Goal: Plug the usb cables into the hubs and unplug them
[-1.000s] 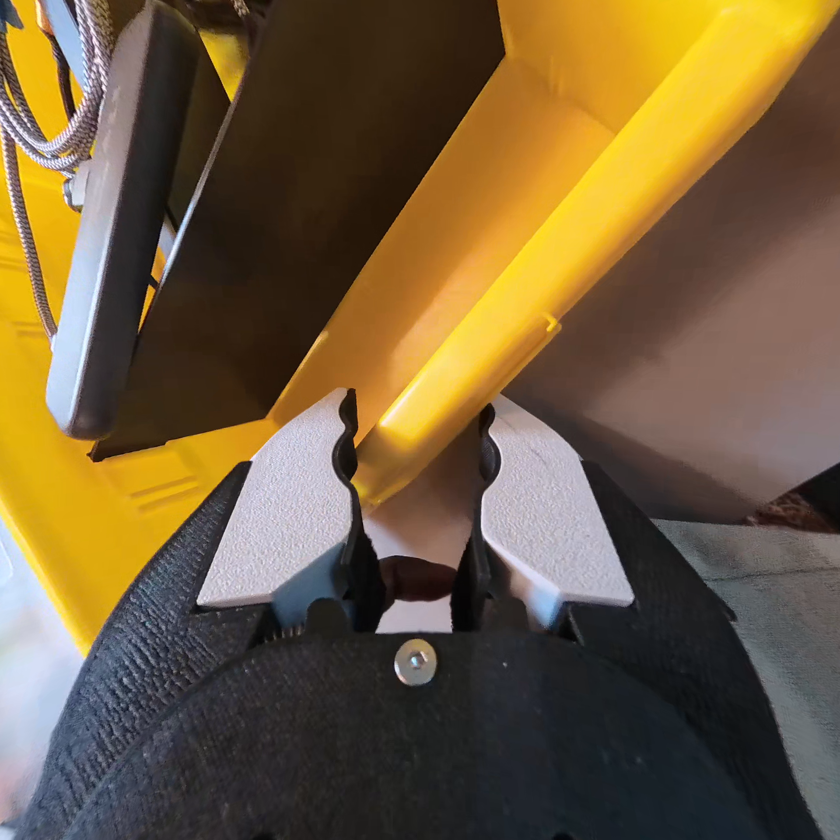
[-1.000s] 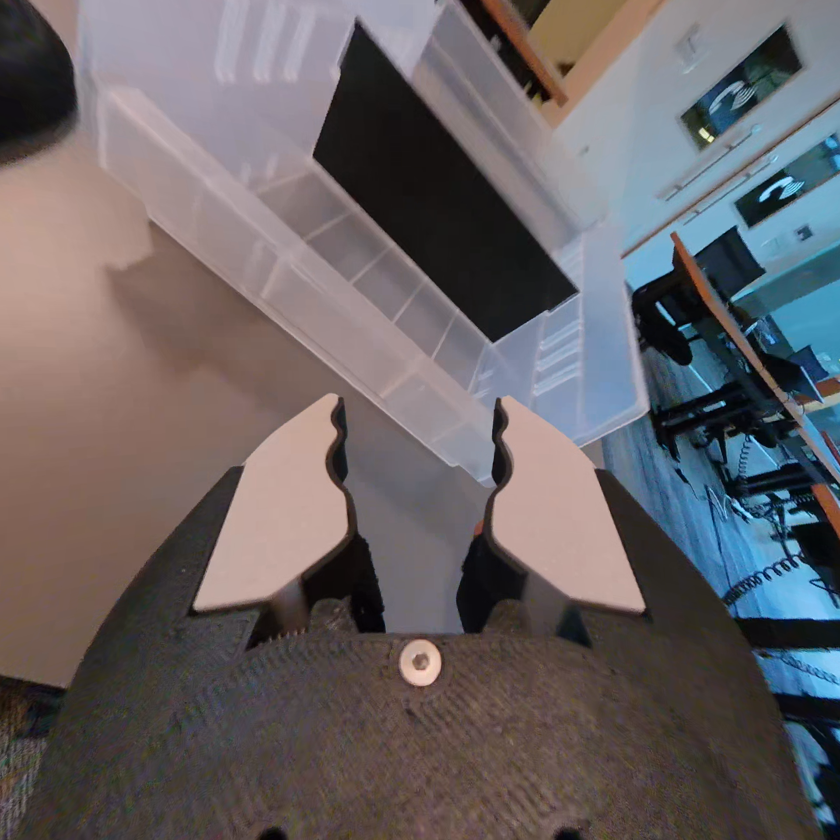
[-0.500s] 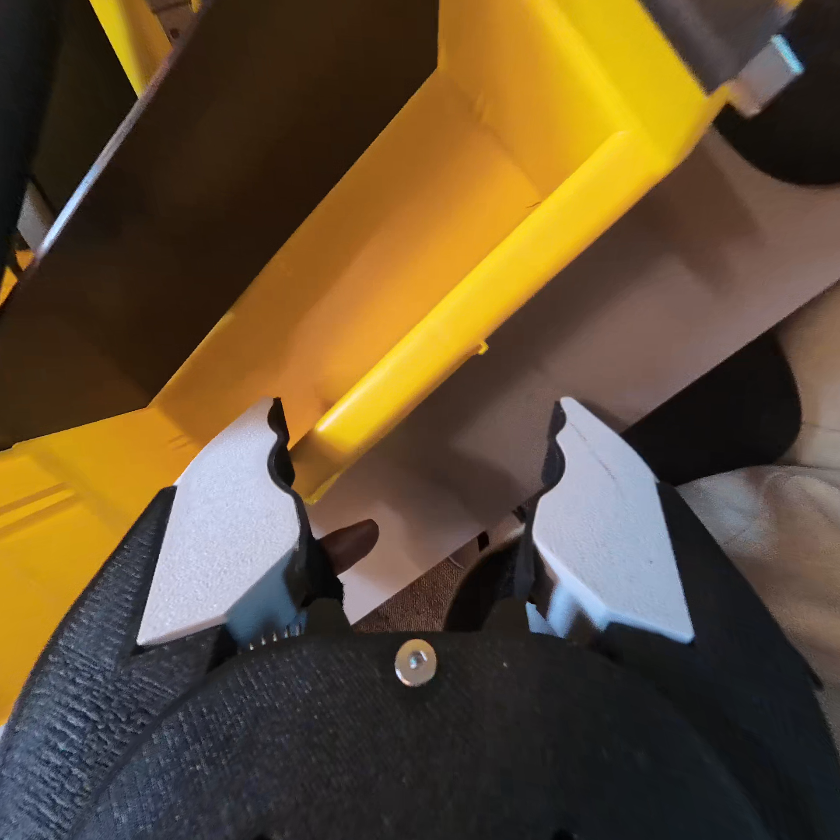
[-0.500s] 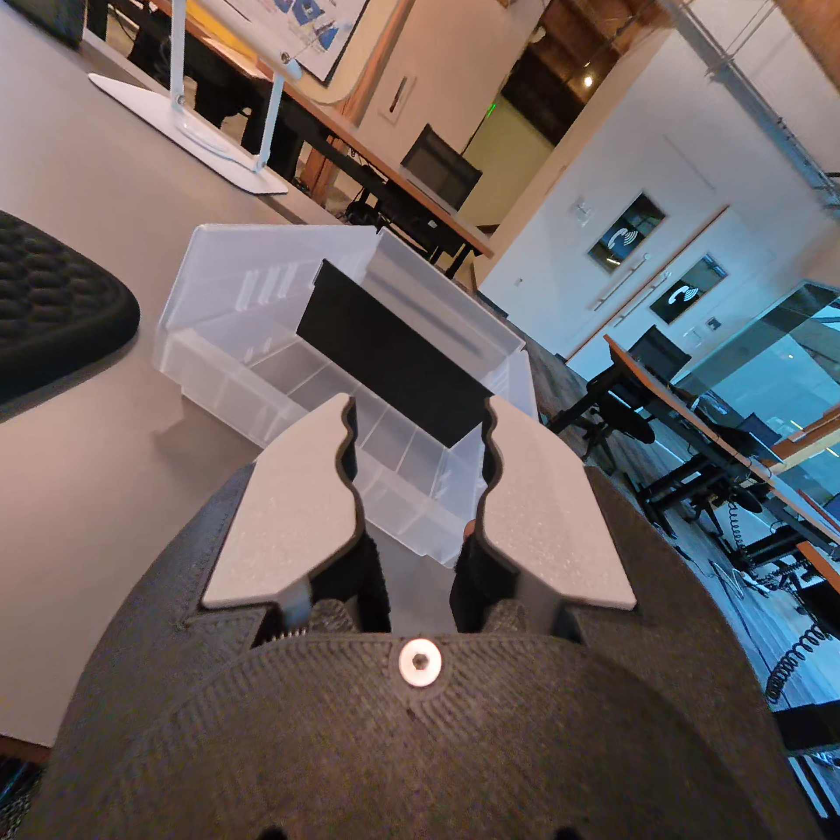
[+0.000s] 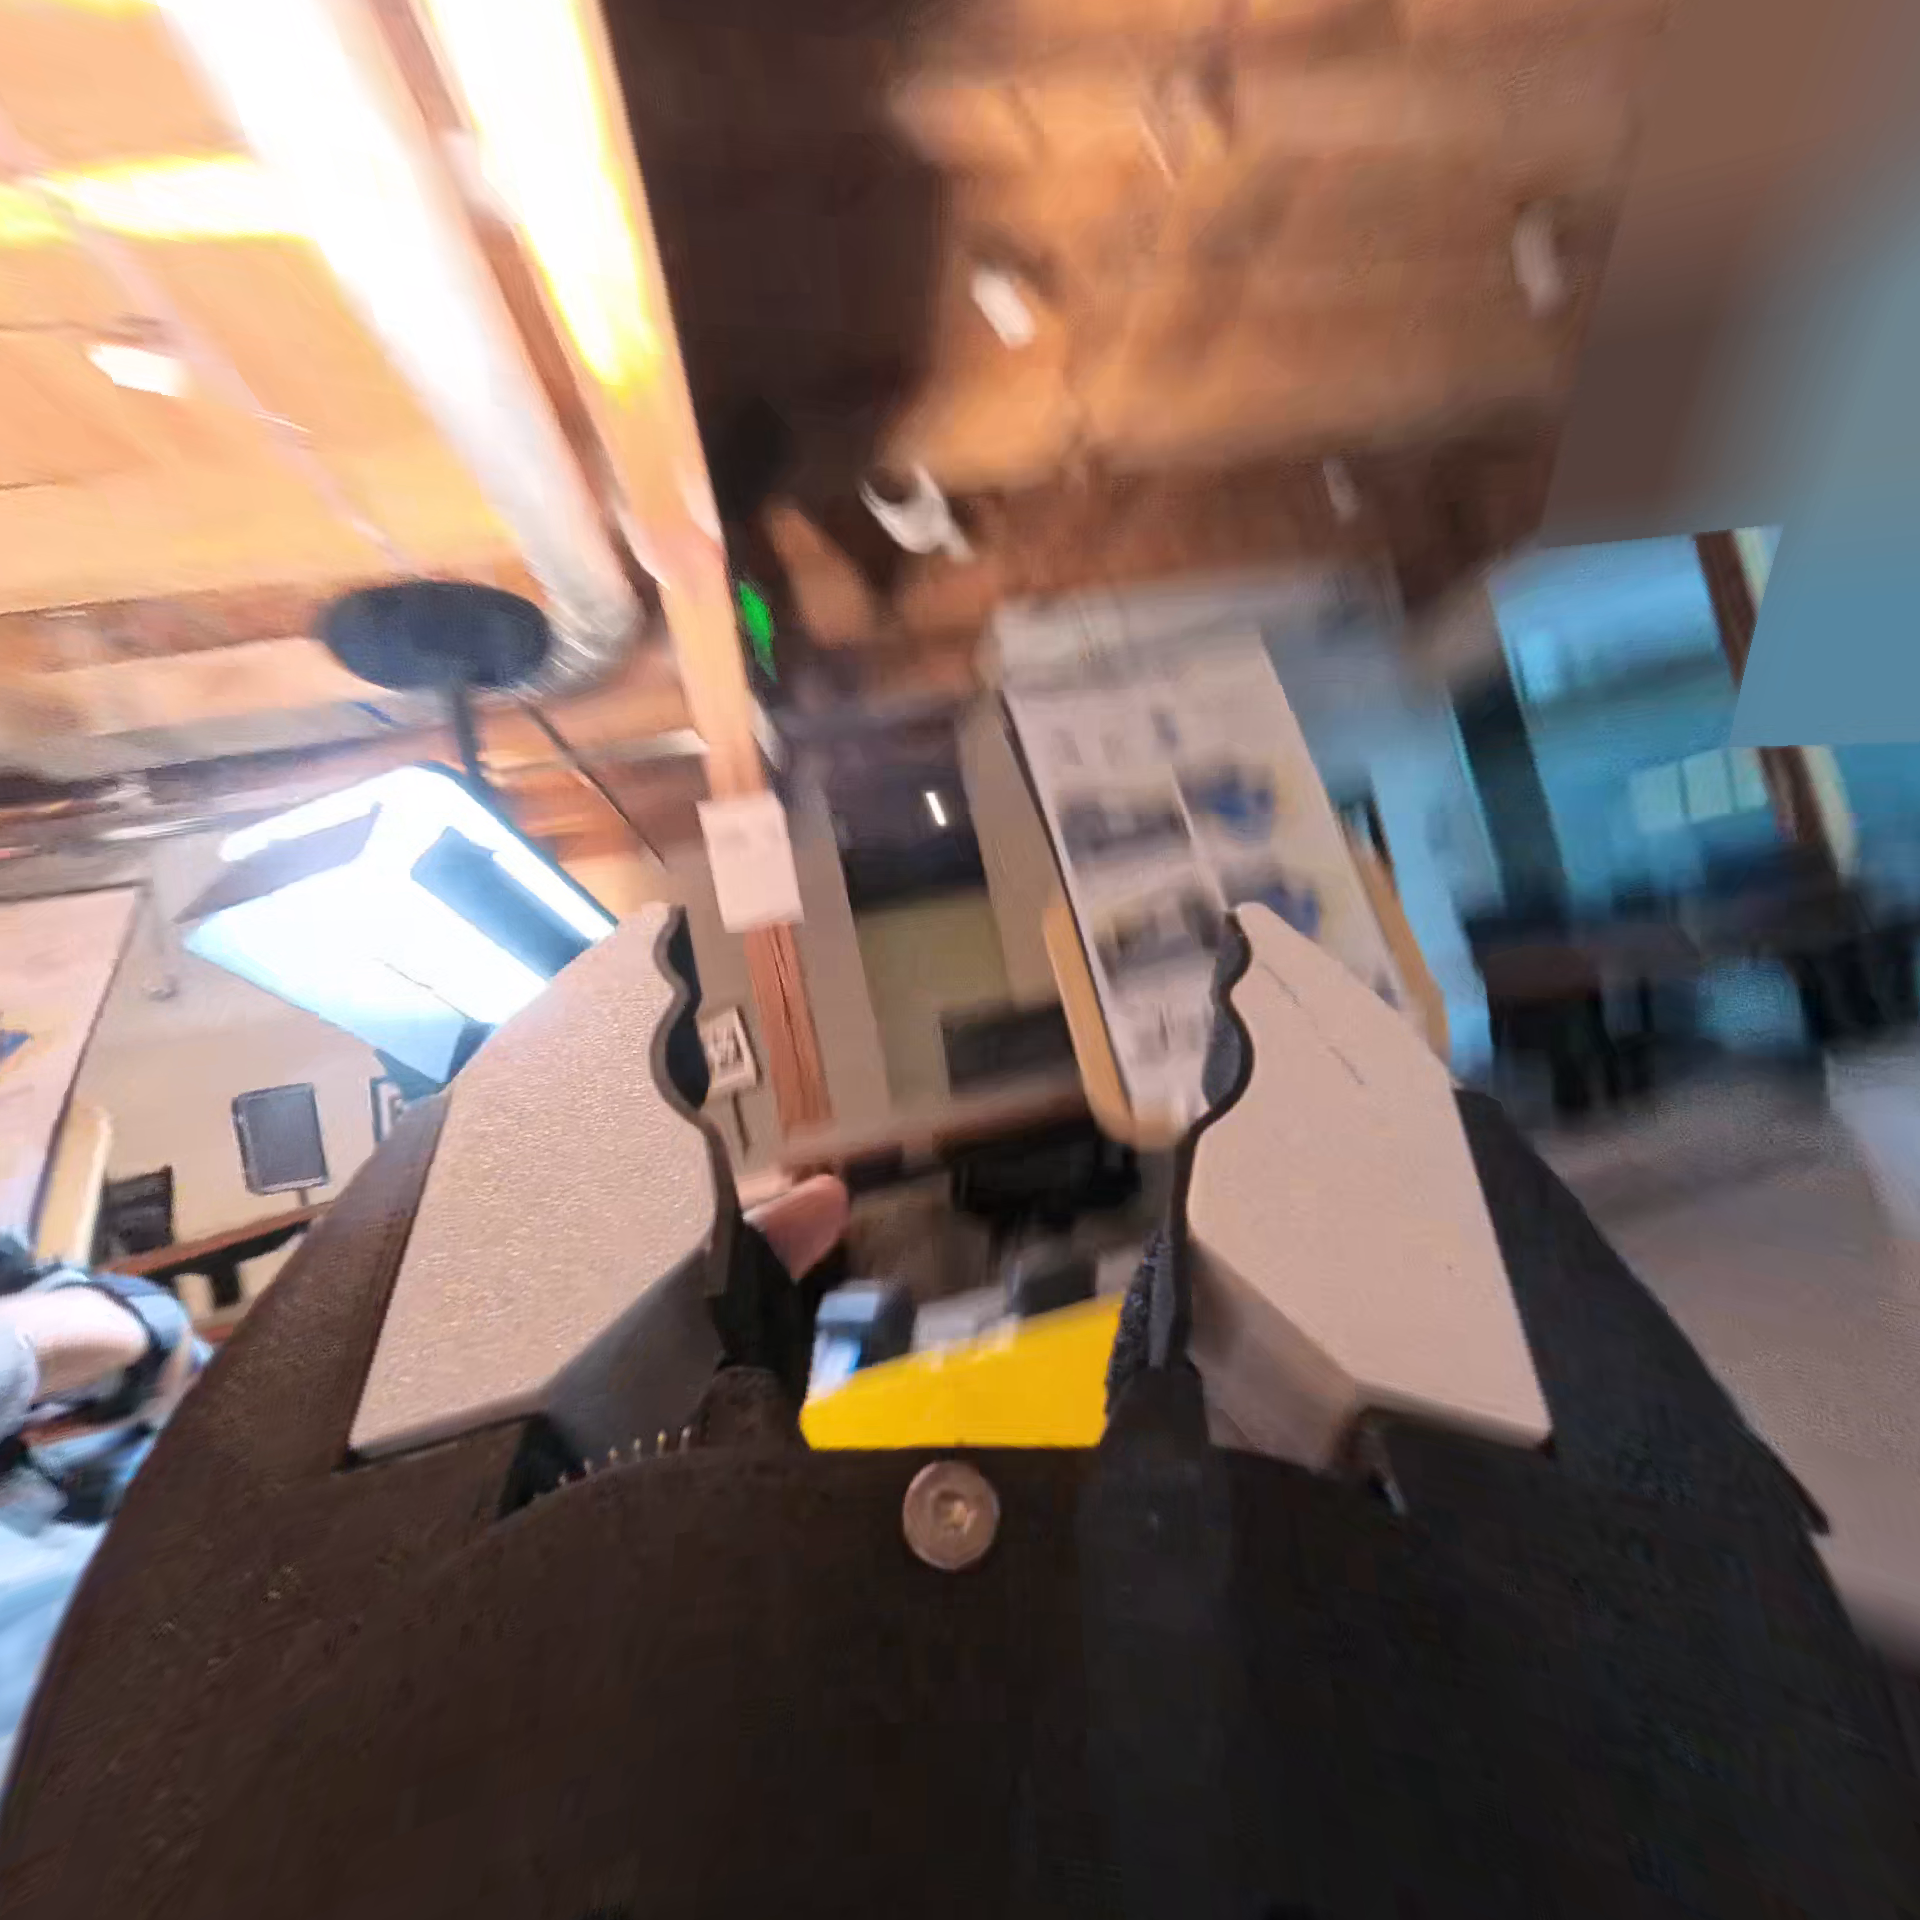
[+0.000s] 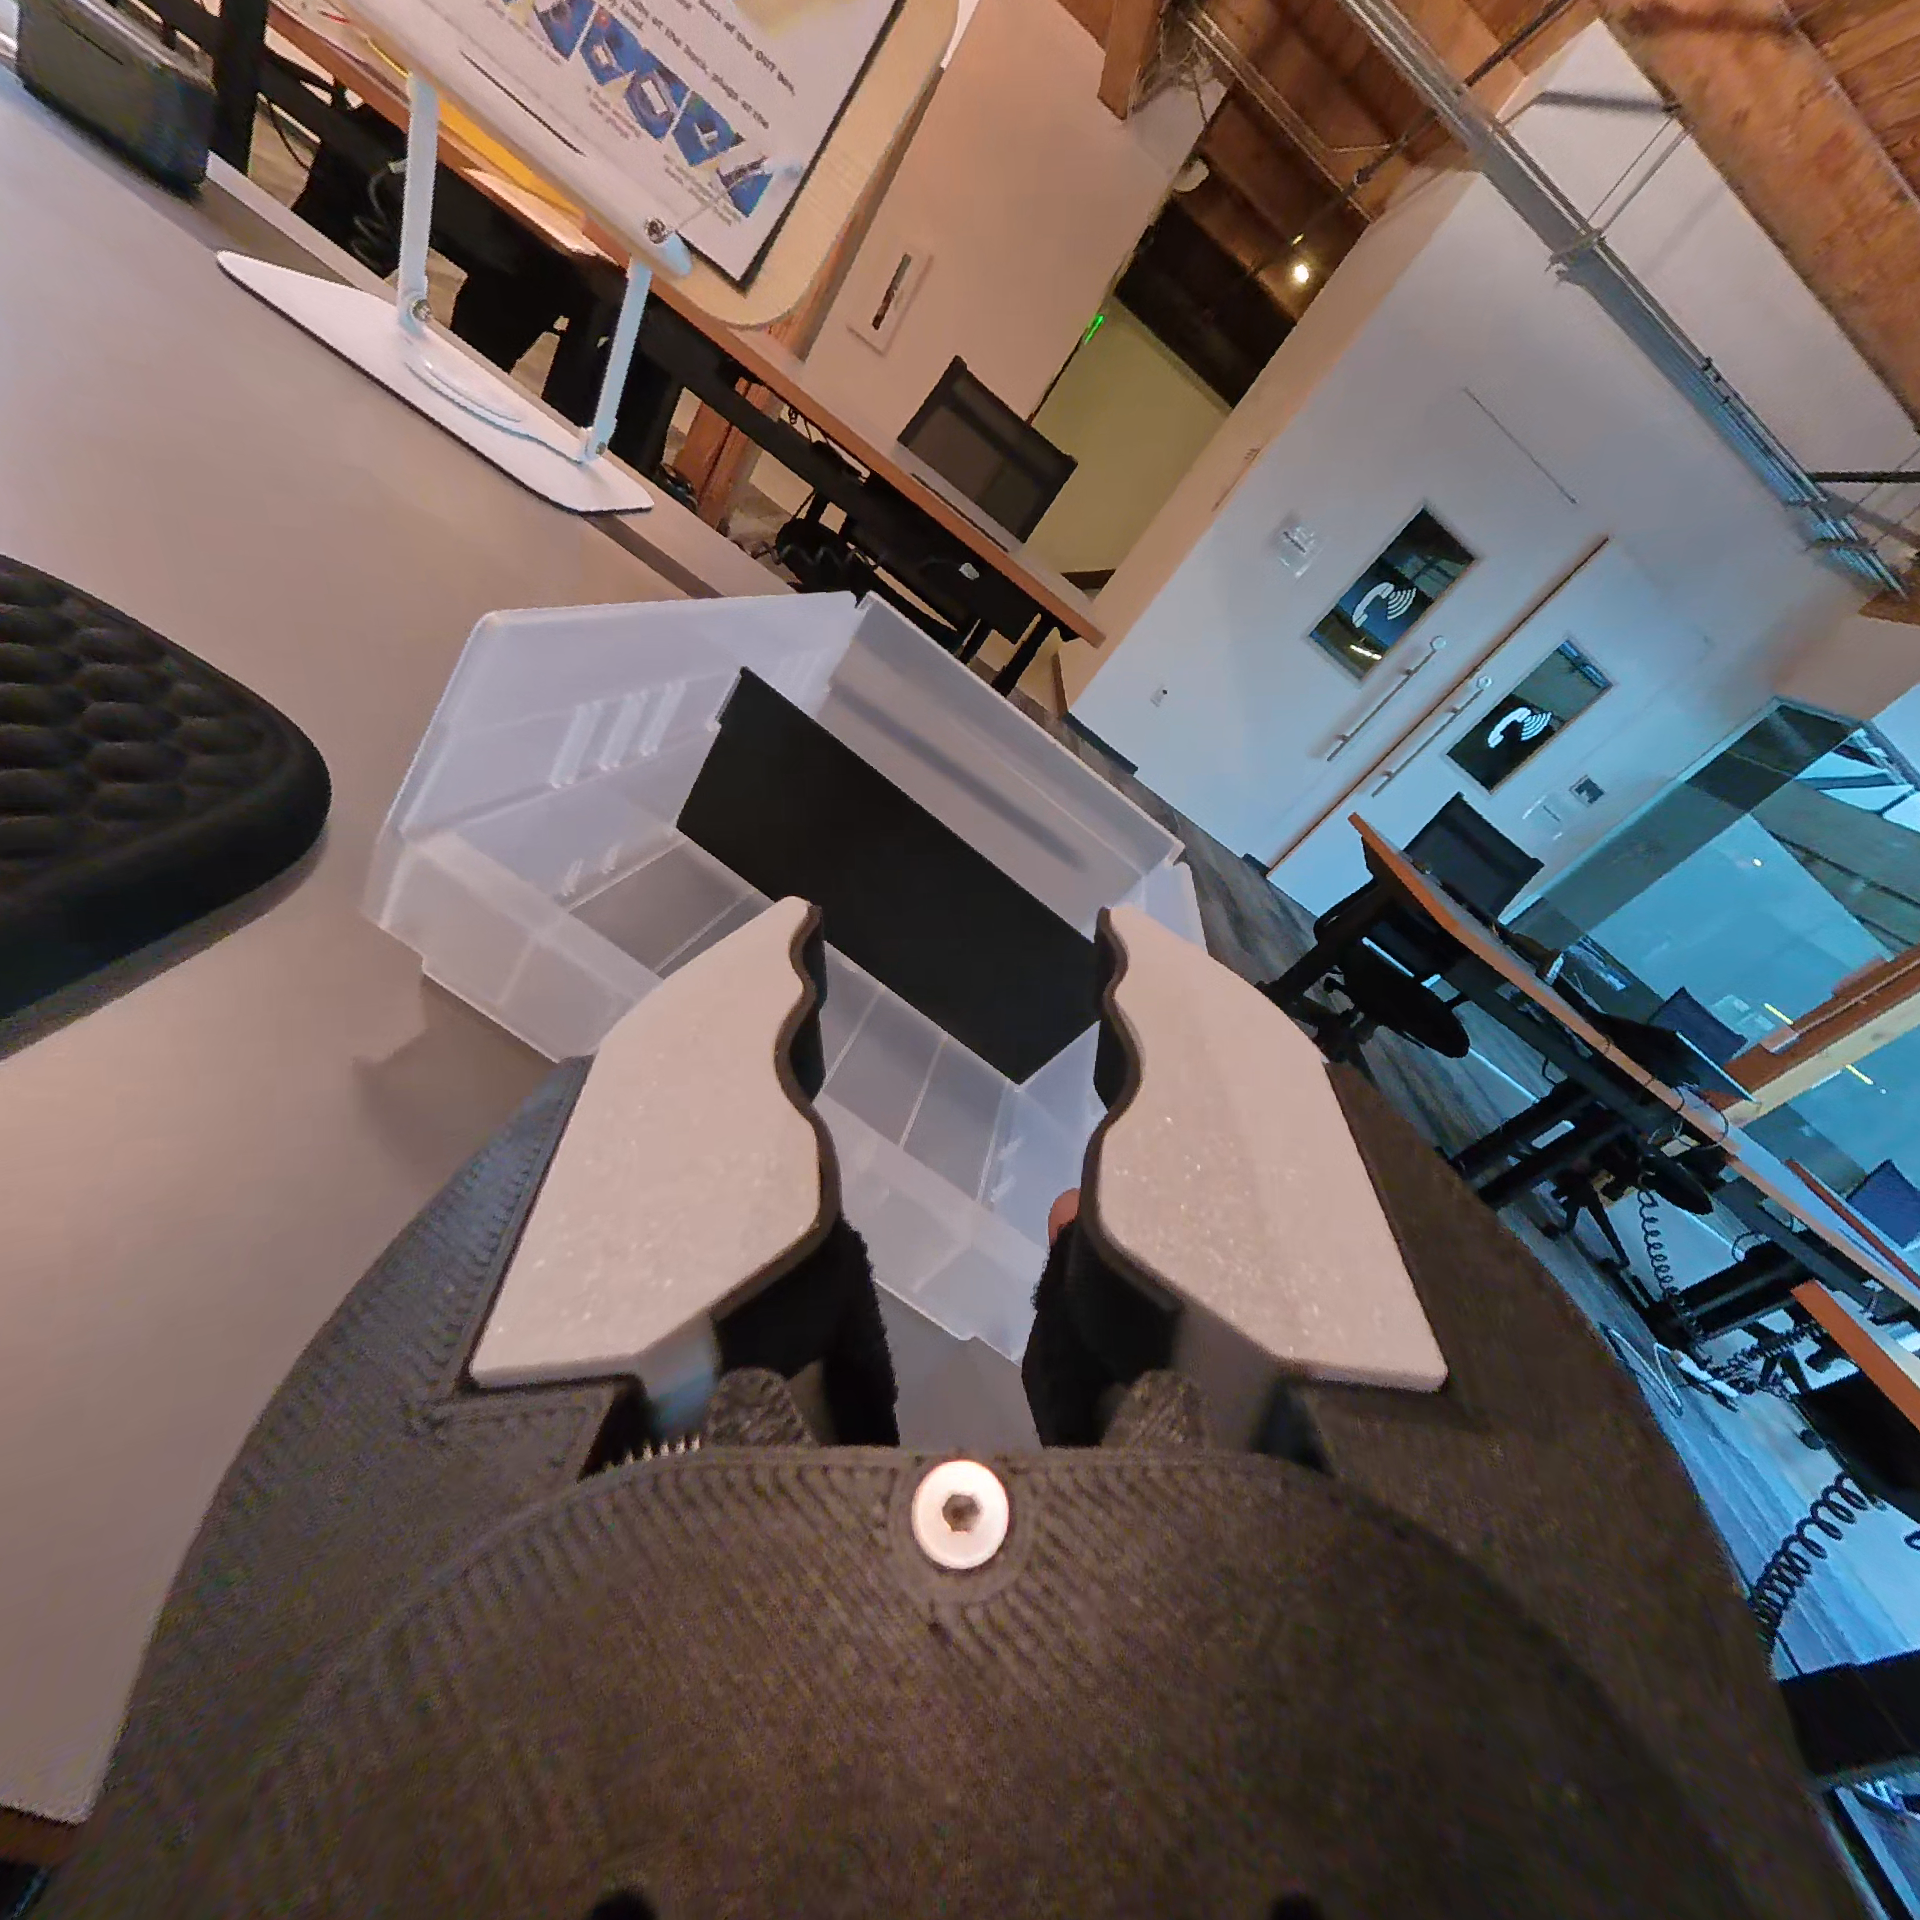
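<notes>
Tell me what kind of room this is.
Likely an open-plan office: rows of long desks with office chairs, glass-walled rooms, exposed wood ceiling. The clear plastic bin sits on a grey table.

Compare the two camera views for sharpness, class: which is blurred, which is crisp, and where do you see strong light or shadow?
Left wrist view: heavy motion blur smears the whole background, with blown-out glare at upper left; only the left gripper stays sharp. Right wrist view: crisp and evenly lit, the clear plastic box casting a soft shadow on the table; straight lines bend near the edges.
</notes>
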A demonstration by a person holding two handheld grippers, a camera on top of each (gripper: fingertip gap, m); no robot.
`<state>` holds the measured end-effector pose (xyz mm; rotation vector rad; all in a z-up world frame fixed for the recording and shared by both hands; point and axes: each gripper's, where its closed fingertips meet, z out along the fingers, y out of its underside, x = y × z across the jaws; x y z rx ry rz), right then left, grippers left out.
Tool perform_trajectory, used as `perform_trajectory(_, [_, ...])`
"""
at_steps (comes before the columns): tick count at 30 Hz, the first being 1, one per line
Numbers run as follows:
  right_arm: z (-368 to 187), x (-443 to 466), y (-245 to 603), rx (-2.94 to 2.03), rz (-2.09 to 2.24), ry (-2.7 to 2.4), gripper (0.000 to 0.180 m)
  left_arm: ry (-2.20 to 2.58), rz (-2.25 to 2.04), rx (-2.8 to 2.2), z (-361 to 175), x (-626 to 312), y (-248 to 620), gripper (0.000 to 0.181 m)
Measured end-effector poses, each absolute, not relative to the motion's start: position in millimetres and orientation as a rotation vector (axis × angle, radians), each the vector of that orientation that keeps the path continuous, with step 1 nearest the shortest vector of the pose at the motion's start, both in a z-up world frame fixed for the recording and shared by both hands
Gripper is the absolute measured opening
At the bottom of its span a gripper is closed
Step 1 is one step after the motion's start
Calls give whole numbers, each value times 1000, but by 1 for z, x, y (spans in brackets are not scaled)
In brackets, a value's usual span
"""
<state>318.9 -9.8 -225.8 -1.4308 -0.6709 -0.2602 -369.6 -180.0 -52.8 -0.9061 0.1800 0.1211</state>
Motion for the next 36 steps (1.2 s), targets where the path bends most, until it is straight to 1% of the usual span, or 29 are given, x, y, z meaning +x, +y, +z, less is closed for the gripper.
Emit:
perform_trajectory(1, [-226,318,-9,-1433,-263,-678,50,47,57,-794,-41,-382,-188,98])
perform_trajectory(3, [-228,317,-8,-1448,-275,-690,50,-117,-53,-648,-35,-400,-196,105])
perform_trajectory(5, [-232,318,-7,-1469,-292,-700,50,-151,-107,-748,-49,-405,-177,105])
perform_trajectory(6, [-233,318,-6,-1476,-297,-701,50,-114,-66,-879,-63,-402,-161,100])
perform_trajectory(7, [-233,319,-6,-1479,-299,-701,50,-76,45,-1031,-80,-403,-146,94])
perform_trajectory(9, [-233,319,-7,-1475,-295,-695,50,73,396,-1347,-121,-410,-124,89])
perform_trajectory(11, [-231,319,-6,-1464,-289,-689,50,290,754,-1613,-161,-422,-116,78])
perform_trajectory(13, [-230,319,-7,-1457,-281,-685,49,367,1011,-1911,-201,-452,-120,74])
perform_trajectory(14, [-231,319,-7,-1458,-279,-686,49,425,1044,-2017,-220,-457,-122,71])
perform_trajectory(16, [-233,321,-7,-1469,-288,-687,49,546,1008,-2100,-243,-453,-121,70])
perform_trajectory(20, [-232,321,-7,-1465,-288,-679,49,635,1008,-2032,-241,-444,-112,67])
perform_trajectory(24, [-235,318,-6,-1474,-287,-697,49,708,979,-2060,-263,-446,-107,63])
perform_trajectory(28, [-236,318,-5,-1484,-298,-704,49,791,1091,-2017,-271,-458,-104,47])
perform_trajectory(30, [-235,316,-5,-1471,-284,-702,49,851,1112,-1995,-275,-457,-106,31])
perform_trajectory(32, [-235,314,-5,-1471,-278,-705,49,865,1163,-1941,-267,-458,-107,17])
perform_trajectory(36, [-238,313,-3,-1484,-281,-715,49,868,1136,-1888,-255,-450,-109,17])
